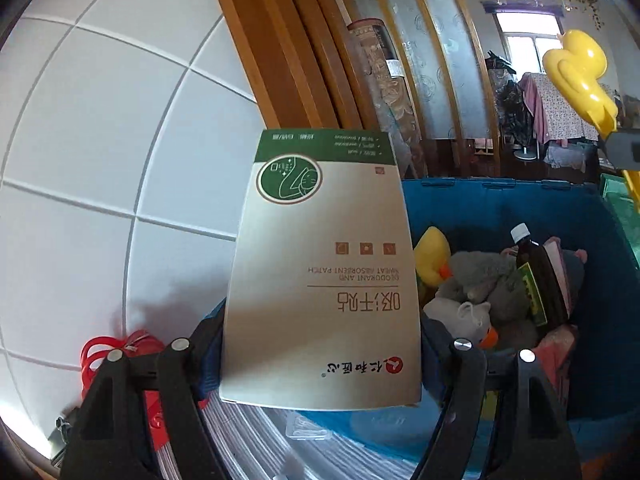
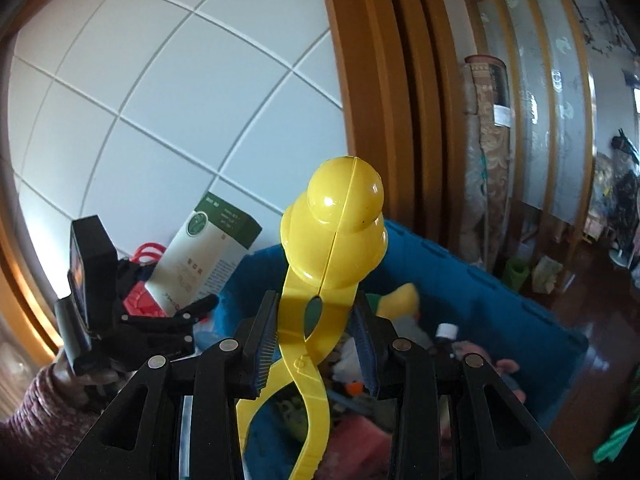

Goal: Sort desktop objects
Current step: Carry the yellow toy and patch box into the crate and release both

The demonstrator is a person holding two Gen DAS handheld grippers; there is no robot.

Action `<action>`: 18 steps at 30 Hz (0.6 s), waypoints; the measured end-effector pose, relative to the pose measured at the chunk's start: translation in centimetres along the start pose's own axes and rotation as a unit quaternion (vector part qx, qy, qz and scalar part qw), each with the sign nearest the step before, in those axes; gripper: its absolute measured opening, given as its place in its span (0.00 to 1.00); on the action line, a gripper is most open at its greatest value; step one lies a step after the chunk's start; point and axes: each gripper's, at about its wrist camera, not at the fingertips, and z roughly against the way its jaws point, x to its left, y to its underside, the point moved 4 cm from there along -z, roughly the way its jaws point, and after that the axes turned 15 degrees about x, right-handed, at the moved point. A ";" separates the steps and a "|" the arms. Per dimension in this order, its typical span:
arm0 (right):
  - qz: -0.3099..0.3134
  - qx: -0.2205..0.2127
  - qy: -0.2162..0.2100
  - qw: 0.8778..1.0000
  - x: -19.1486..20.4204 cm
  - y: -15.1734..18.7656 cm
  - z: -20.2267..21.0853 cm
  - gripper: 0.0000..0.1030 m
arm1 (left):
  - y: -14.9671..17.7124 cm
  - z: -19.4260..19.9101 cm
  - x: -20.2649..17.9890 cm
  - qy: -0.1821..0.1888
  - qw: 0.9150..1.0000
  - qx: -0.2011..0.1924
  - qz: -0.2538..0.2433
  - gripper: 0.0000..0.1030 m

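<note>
**Both grippers loaded above the blue bin**

The left gripper [image 1: 320, 356] has its jaws pinching a tall white cardboard box with a green band and upside-down print [image 1: 320, 280], clamped at its lower sides and held upright over the near left rim of the blue plastic storage bin [image 1: 612, 280]. The right gripper [image 2: 316, 336] has its jaws pressed against a yellow plastic duck-shaped snowball clamp [image 2: 336, 232], gripping the neck just below the domed mould, while the two long yellow handles curve down toward the camera. The clamp hangs above the bin's open top.

Inside the bin lie a yellow rubber duck [image 1: 432, 256], a grey plush toy [image 1: 480, 284], a dark brown bottle with a white cap [image 1: 536, 276] and what seems to be pink fabric, though that part is too blurred to be sure. A bunch of red loops [image 1: 100, 352] sits just left of the box, against the white tiled wall [image 1: 100, 140]. A wooden door frame [image 2: 380, 80] rises behind the bin.
</note>
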 end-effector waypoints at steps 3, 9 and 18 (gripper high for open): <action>0.004 0.008 0.023 1.000 -2.7 -2.5 -2.3 0.36 | -3.4 -1.6 -2.0 -0.021 0.999 0.023 0.005 0.84; 0.019 -0.009 0.032 0.999 -4.8 -5.4 -4.6 0.62 | -6.1 -2.7 -2.2 -0.070 0.996 0.035 0.051 0.89; 0.030 -0.051 -0.052 0.997 -3.4 -2.4 -1.5 0.76 | -1.8 0.8 -2.2 -0.129 0.988 0.014 0.084 1.00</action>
